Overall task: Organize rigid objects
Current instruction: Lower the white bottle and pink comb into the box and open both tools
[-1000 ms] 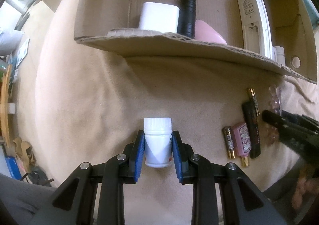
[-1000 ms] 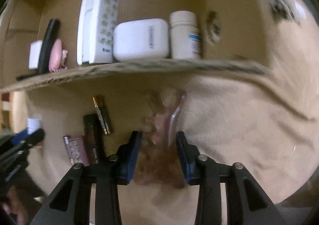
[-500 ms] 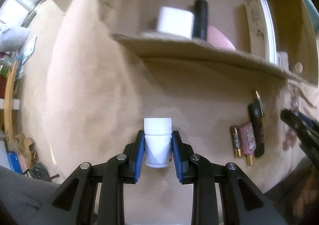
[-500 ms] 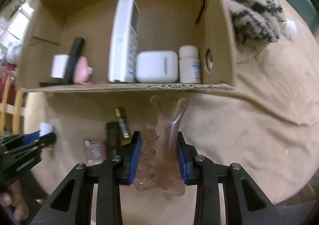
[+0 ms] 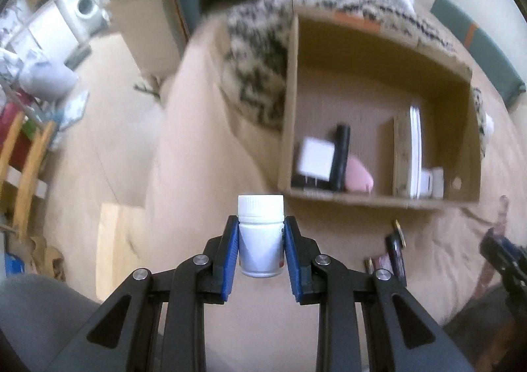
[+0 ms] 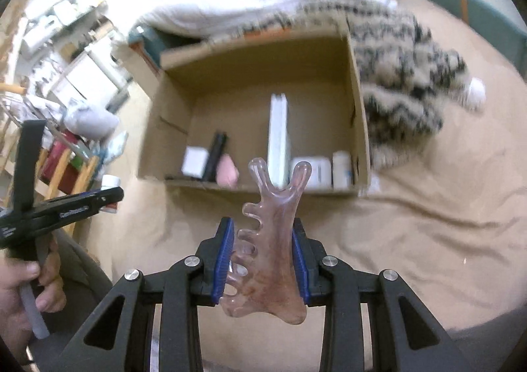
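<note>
Left gripper (image 5: 261,248) is clamping the white pill bottle (image 5: 261,237) by its body, cap up and clear of the blue pads (image 5: 230,256) — an upright hold, so it looks ready to be stood in the box next to the other bottle (image 6: 342,169). Right gripper (image 6: 262,260) is pinching the translucent pink massage comb (image 6: 266,253) across its broad base; its jaws have just been closing onto it. Forked end is pointing forward, teeth facing the left pad, so the narrow end would probably go in first.

Both items are hanging in the air over the tan blanket (image 6: 411,240), short of the cardboard box (image 5: 378,204). Box is sitting open-topped on the blanket, its contents lined along the near wall: a white cube (image 6: 195,161), a black cylinder (image 6: 215,154), a pink piece (image 6: 227,172), a remote on edge (image 6: 278,138), a white case (image 6: 313,171). Free floor behind them is likely where these two go.

Small items (image 5: 392,253) are lying outside the box — not yet sorted.

Writing: a white print is showing on the left gripper's finger in the right view, too blurred to read. Bottle label is showing grey and a red spot, no legible text.
</note>
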Demonstrator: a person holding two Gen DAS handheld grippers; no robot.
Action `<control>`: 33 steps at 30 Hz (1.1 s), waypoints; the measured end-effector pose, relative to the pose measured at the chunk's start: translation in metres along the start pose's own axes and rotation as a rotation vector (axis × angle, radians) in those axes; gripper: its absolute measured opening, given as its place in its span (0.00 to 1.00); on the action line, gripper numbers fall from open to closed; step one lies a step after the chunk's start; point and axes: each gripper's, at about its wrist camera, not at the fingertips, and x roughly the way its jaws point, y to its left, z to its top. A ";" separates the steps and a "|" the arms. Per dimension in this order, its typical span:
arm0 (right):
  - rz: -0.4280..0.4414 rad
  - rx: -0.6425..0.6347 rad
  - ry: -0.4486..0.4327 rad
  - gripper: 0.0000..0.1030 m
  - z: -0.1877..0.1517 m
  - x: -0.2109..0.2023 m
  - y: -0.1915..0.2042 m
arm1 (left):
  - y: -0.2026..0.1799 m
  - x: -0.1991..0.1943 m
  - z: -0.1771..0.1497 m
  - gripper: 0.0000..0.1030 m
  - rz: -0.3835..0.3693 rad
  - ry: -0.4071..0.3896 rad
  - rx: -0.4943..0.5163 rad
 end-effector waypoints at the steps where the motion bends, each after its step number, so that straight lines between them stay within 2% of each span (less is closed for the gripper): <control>1: -0.002 -0.012 -0.027 0.34 0.002 -0.001 0.007 | 0.001 -0.003 0.003 0.23 0.004 -0.018 0.005; 6: -0.026 -0.077 -0.150 0.34 0.029 0.003 0.014 | -0.007 -0.016 0.018 0.23 0.026 -0.126 0.037; 9: -0.035 -0.099 -0.226 0.34 0.043 -0.004 0.012 | -0.023 -0.013 0.030 0.23 0.064 -0.155 0.106; 12: -0.052 -0.115 -0.286 0.34 0.060 -0.009 0.008 | -0.032 -0.012 0.042 0.23 0.061 -0.193 0.123; 16: -0.062 -0.101 -0.303 0.34 0.084 -0.003 -0.003 | -0.044 -0.010 0.064 0.23 0.036 -0.219 0.127; 22: -0.067 -0.032 -0.262 0.34 0.104 0.027 -0.024 | -0.065 0.013 0.082 0.23 -0.001 -0.260 0.150; 26: -0.075 0.023 -0.167 0.34 0.103 0.056 -0.038 | -0.073 0.034 0.079 0.23 -0.016 -0.264 0.171; 30: -0.081 0.062 -0.048 0.34 0.096 0.083 -0.048 | -0.073 0.056 0.073 0.23 -0.031 -0.201 0.155; 33: -0.097 0.059 0.007 0.34 0.092 0.097 -0.049 | -0.067 0.064 0.070 0.23 -0.031 -0.172 0.131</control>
